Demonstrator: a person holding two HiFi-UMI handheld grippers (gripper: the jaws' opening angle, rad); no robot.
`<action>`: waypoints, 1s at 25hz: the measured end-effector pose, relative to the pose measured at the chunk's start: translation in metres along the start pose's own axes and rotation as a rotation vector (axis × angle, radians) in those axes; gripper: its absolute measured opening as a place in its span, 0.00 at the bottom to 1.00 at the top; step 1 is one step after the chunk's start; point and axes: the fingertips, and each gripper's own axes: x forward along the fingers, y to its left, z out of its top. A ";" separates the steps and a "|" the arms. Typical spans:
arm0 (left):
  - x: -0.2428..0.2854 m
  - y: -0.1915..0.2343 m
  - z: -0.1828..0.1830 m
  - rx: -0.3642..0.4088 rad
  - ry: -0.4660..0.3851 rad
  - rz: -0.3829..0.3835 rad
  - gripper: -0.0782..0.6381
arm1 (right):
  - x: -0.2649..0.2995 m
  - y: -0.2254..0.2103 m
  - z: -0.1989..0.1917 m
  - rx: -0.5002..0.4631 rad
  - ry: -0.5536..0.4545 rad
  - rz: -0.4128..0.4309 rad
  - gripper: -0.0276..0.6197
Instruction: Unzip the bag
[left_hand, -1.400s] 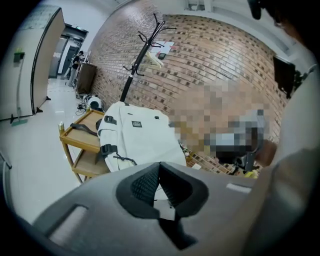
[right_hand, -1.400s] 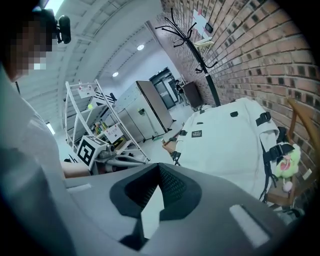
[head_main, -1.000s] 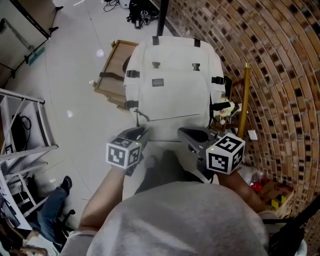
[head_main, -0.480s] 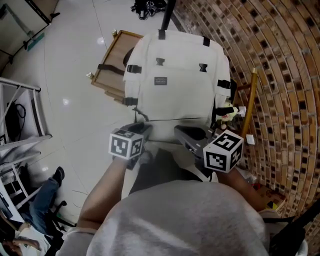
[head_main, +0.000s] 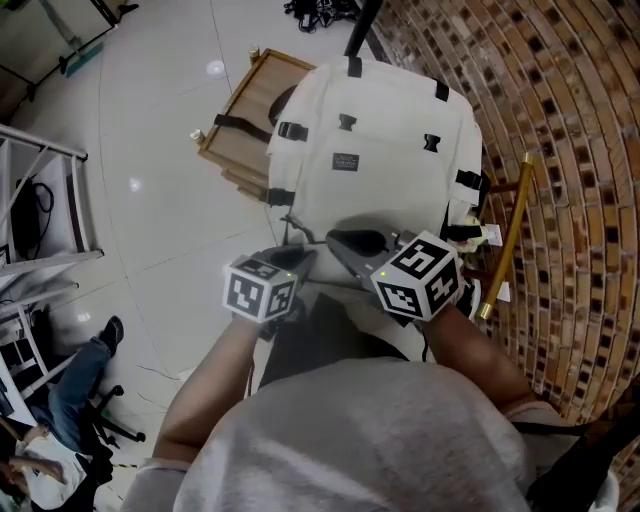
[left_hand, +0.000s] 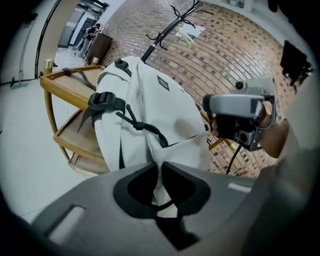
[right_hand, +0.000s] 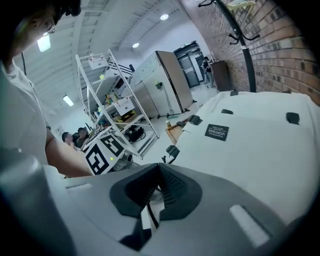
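1. Starting the unzip, by the look of it, on the white bag (head_main: 385, 170), which leans upright on a wooden cart (head_main: 235, 125) at the far left, with the brick wall (head_main: 570, 150) close on the right.
2. Has just been closing the left gripper (left_hand: 160, 164), whose fingers (left_hand: 182, 182) now press on a fold of the bag's pale cloth at its near left corner. Catches a loop of black cord (left_hand: 145, 127) in the same pinch, just below a thin dark seam that is probably the zip line.
3. Holds the right gripper (right_hand: 160, 167) fully closed on a thin pale strip (right_hand: 150, 212) with a dark line down it, most likely the zip's pull. Cannot make out the slider itself in any view.
4. Points both grippers forward and downward at the bag's near edge, forearms stretched out from the body. Sets the left just to the left of the right, tips near each other but apart.
5. Calls next for a steady draw of the strip along the zip line, with the left pinch bracing the cloth taut against that pull. Risks losing so thin a strip, or bunching the cloth, if the brace slackens.
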 end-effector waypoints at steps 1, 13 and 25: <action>-0.001 -0.001 0.000 0.000 -0.001 -0.001 0.16 | 0.009 0.002 0.002 -0.018 0.015 0.017 0.06; -0.006 -0.005 0.003 0.010 -0.027 -0.023 0.15 | 0.071 -0.009 -0.022 -0.211 0.250 -0.054 0.18; -0.007 -0.001 0.002 0.015 0.002 -0.005 0.15 | 0.059 -0.019 -0.022 -0.114 0.228 -0.106 0.06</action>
